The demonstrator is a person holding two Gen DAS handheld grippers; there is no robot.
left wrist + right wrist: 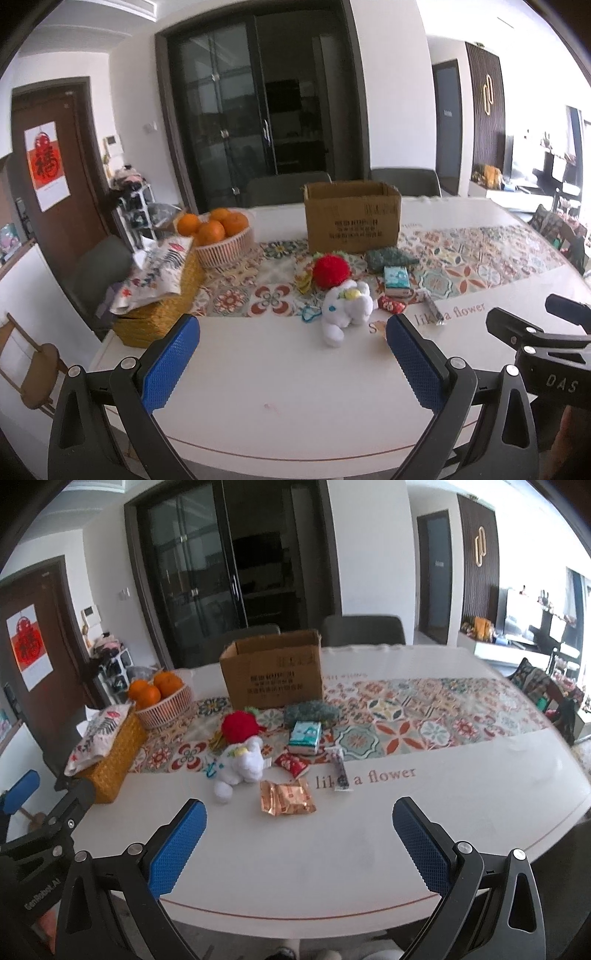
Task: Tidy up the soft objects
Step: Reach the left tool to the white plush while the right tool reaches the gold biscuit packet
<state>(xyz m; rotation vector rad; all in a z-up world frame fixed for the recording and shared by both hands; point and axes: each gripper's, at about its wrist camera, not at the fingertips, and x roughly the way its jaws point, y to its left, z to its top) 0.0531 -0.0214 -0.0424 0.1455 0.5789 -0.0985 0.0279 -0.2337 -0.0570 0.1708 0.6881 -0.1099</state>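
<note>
A white plush toy point(345, 310) lies on the white table point(277, 387), seen also in the right wrist view point(240, 768). Behind it are a red knitted ball point(331, 271) point(240, 727), a teal fluffy cloth point(388, 258) point(312, 712) and a tissue pack point(396, 277) point(304, 736). An open cardboard box point(352, 218) point(273, 675) stands behind them. My left gripper point(291, 328) is open and empty, near the table's front edge. My right gripper point(299, 812) is open and empty, to the right of the left one.
A basket of oranges point(221, 236) point(162, 698) and a yellow woven box with a patterned cloth point(162, 291) point(110, 746) sit at the left. Snack packets point(286, 797) point(293, 766) and a dark sachet point(340, 771) lie near the plush. Chairs stand behind the table.
</note>
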